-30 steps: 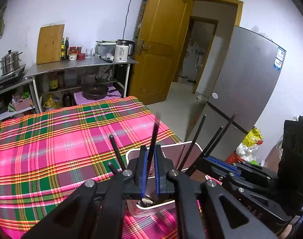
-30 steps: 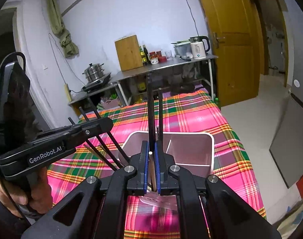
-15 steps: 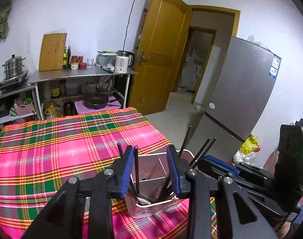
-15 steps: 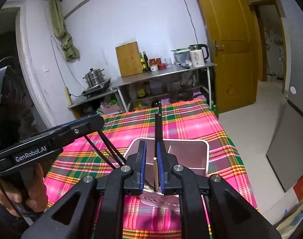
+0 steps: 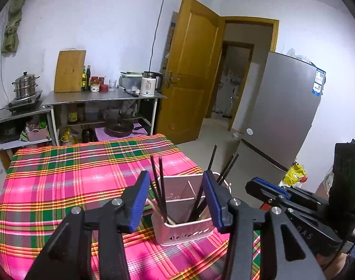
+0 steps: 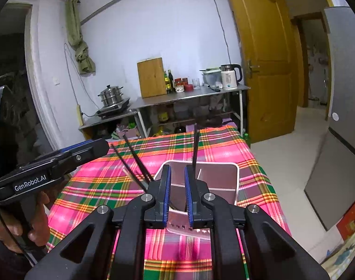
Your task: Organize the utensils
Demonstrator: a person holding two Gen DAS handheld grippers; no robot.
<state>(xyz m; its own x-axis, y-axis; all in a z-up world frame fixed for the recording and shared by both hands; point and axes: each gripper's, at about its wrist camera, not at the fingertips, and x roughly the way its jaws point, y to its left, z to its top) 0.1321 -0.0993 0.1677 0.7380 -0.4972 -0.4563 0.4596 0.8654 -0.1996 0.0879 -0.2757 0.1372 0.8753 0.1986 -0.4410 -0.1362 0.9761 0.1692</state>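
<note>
Where chopsticks [image 5: 160,182] stand: white divided holder [image 5: 184,229], slotted base.

One utensil holder [image 5: 184,231], two grippers [image 5: 176,200] [image 6: 177,193], one kettle [image 5: 148,84], one cutting board [image 5: 69,71].

White divided utensil holder [image 5: 184,221] set on the near right part of the plaid-clothed table [image 5: 60,182], black chopsticks [image 5: 160,182] stood in its compartments, steel shelf unit [image 5: 102,98] placed beyond the table's far edge, grey refrigerator [image 5: 282,116] positioned to the right
</note>
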